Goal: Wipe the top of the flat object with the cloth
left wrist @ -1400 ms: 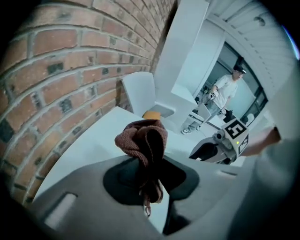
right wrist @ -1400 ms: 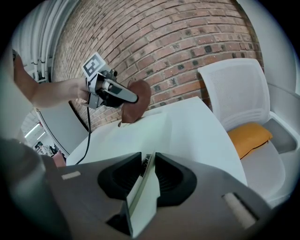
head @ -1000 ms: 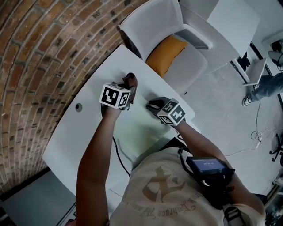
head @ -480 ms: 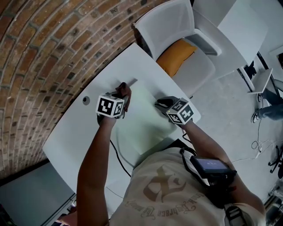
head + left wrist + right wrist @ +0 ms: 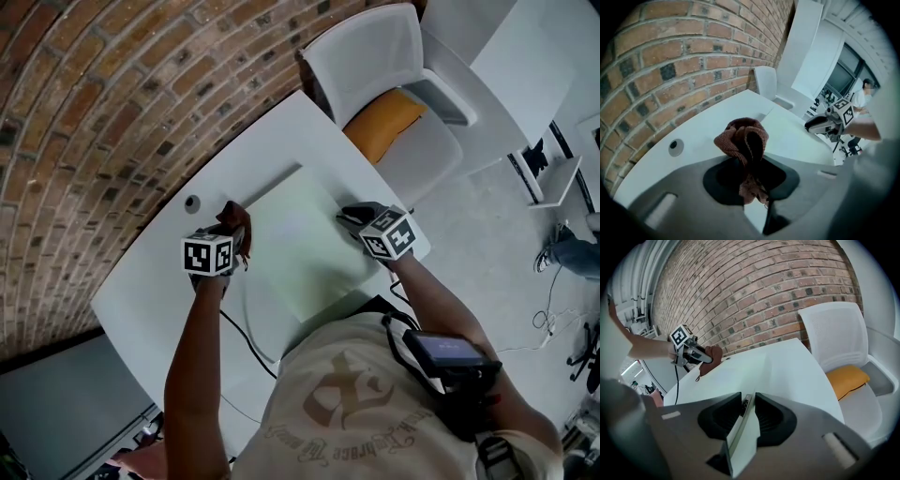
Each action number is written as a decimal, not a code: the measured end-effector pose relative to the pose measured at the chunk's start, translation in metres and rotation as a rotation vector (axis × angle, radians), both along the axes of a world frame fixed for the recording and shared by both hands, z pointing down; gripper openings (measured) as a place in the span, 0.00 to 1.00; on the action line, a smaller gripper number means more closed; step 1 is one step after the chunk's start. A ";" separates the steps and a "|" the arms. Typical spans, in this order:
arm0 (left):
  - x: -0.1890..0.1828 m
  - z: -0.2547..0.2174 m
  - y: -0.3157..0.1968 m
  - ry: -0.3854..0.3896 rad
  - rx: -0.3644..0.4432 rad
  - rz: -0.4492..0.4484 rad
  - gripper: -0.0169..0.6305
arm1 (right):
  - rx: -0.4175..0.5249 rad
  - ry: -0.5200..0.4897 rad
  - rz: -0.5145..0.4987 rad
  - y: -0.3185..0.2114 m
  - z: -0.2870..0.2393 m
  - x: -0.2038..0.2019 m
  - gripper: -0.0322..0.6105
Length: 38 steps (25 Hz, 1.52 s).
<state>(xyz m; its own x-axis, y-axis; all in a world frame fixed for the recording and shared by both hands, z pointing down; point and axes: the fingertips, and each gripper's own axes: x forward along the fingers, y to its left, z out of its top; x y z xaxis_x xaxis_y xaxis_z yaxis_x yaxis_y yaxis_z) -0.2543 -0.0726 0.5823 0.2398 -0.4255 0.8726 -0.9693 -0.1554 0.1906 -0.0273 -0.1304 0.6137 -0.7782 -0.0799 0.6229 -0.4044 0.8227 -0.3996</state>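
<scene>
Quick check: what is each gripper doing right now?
Left gripper: closed, holding the brown cloth.
Right gripper: closed on the edge of the flat board.

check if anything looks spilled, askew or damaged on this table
Nothing stands out. The flat board sits on the table, its edge pinched by the right gripper; the left gripper holds the bunched cloth.
</scene>
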 end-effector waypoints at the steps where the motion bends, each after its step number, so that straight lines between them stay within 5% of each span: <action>1: -0.005 0.000 0.006 -0.003 -0.003 -0.021 0.14 | 0.001 0.004 0.002 0.000 0.000 0.000 0.21; 7: -0.014 -0.010 0.028 0.004 0.012 -0.069 0.14 | 0.017 0.013 0.016 -0.001 -0.004 0.000 0.21; 15: 0.074 -0.036 -0.020 0.095 0.103 0.129 0.14 | -0.038 -0.029 0.059 0.008 -0.012 0.012 0.29; 25: 0.172 -0.023 -0.087 0.126 0.097 0.322 0.14 | -0.029 0.034 0.055 0.025 -0.003 0.019 0.21; 38: 0.172 0.003 -0.086 0.099 0.013 0.318 0.14 | 0.000 0.045 0.050 0.026 -0.003 0.022 0.22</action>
<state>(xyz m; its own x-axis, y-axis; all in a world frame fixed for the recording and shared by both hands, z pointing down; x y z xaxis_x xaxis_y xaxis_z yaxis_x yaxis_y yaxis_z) -0.0826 -0.1590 0.5857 0.4461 -0.3267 0.8332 -0.8486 -0.4503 0.2777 -0.0054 -0.1046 0.6109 -0.7445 -0.1180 0.6571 -0.4628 0.8006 -0.3805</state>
